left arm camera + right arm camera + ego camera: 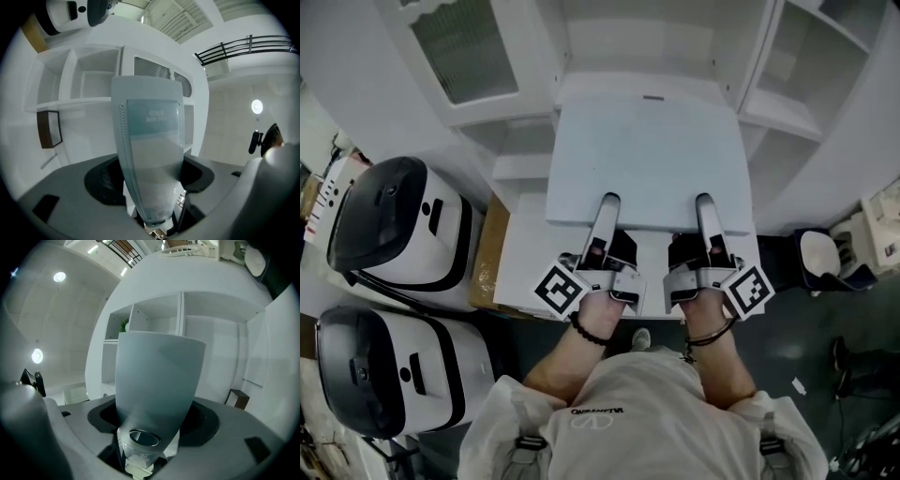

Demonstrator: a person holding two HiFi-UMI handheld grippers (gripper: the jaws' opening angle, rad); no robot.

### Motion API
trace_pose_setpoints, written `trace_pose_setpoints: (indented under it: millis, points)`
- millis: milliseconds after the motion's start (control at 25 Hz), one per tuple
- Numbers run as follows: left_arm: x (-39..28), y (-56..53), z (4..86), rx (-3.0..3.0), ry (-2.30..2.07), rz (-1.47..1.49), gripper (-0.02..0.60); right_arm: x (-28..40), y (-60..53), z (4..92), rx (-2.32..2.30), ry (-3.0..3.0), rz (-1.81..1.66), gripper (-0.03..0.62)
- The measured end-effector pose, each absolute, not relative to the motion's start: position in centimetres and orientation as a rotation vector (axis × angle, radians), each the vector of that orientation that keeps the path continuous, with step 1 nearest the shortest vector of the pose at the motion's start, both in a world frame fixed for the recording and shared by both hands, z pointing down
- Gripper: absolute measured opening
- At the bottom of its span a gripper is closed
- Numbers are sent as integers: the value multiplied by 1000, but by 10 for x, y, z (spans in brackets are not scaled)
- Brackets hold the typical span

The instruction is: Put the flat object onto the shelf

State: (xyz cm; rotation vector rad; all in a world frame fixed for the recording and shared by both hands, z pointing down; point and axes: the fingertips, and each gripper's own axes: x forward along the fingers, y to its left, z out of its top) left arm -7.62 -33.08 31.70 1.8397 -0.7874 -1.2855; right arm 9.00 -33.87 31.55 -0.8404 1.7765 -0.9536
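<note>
Our shirt [628, 412] and forearms fill the near edge of the head view. We hold the left gripper [607, 208] and the right gripper [705, 206] side by side, each clamped on the near edge of the pale blue box file [647, 155]. Each gripper view shows the file filling the gap between the jaws. The file lies flat in front of the white shelf unit [649, 86], its far edge toward the middle bay. Two black-and-white appliances [394, 225] stand at the left.

White-and-black machine [394, 225], left centre. Second machine [389, 370], lower left, just below the first. Brown cardboard box [487, 255], just right of the upper machine. Dark floor [811, 361], lower right.
</note>
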Motion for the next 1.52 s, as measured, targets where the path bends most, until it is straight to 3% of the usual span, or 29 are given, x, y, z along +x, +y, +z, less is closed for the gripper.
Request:
trace_pose_setpoints:
  millis: [1520]
  points:
    - [-84,-479,281,1782,-874,-1308,313,83,-499,281,-845,1761,-1036,337]
